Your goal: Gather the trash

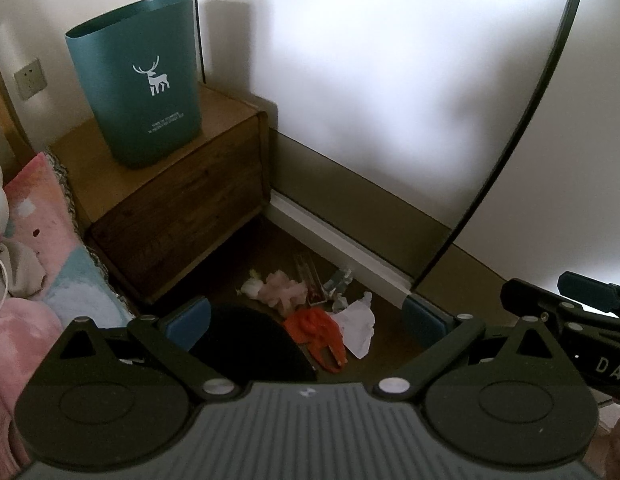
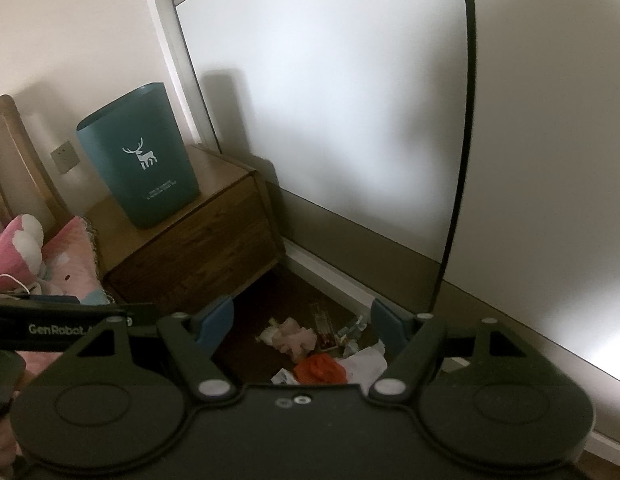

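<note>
Both your left gripper (image 1: 306, 318) and right gripper (image 2: 302, 320) stand wide and empty. Take the orange scrap (image 1: 318, 330) first; the teal bin (image 1: 136, 80) waits on the nightstand (image 1: 182, 188).

The left hand-held gripper (image 1: 308, 318) is held with its blue-padded fingers (image 1: 189, 322) spread wide, nothing between them. The right hand-held gripper (image 2: 302, 322) is likewise held spread, tilted downward, empty.

A home bedroom, shown by a wooden nightstand (image 1: 178, 200) beside a bed with pink bedding (image 1: 50, 248), plush toy (image 2: 26, 244), wall socket (image 1: 29, 79), sliding wardrobe doors (image 1: 390, 80)
</note>
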Motion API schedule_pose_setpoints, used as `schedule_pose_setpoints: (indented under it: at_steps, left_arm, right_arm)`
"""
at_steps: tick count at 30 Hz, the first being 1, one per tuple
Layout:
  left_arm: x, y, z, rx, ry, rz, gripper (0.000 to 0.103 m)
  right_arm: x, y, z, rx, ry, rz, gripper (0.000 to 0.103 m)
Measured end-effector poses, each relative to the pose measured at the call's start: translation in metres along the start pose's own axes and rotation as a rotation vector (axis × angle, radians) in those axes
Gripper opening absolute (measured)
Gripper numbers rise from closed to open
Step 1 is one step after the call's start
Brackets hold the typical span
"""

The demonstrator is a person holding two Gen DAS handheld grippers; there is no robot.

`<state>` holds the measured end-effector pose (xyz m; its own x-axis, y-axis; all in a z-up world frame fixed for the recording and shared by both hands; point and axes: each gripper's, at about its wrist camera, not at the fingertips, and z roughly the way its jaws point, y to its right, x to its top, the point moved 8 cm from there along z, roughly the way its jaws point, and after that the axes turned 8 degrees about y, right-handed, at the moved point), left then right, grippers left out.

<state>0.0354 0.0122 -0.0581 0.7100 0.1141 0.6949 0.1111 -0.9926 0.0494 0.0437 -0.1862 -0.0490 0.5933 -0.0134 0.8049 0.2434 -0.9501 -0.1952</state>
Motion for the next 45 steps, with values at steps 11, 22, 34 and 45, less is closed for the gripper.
schedule_pose_setpoints:
  at_steps: [11, 22, 34, 45]
  left_arm:
    - [0.0, 0.001, -0.005, -0.006, 0.006, -0.007, 0.103]
    - [0.005, -0.035, 0.007, -0.043, 0.03, -0.057, 0.103]
    - [0.037, -0.107, 0.038, -0.052, 0.095, -0.11, 0.103]
    - [0.082, -0.123, 0.113, -0.052, 0.129, -0.094, 0.102]
  right_arm:
    - [0.0, 0.001, 0.0, 0.004, 0.002, 0.001, 0.076]
    - [-0.004, -0.013, 0.0, -0.026, 0.009, -0.018, 0.076]
    - [0.008, -0.036, 0.012, -0.115, 0.041, -0.089, 0.076]
    - [0.013, 0.013, 0.074, -0.178, 0.038, 0.029, 0.076]
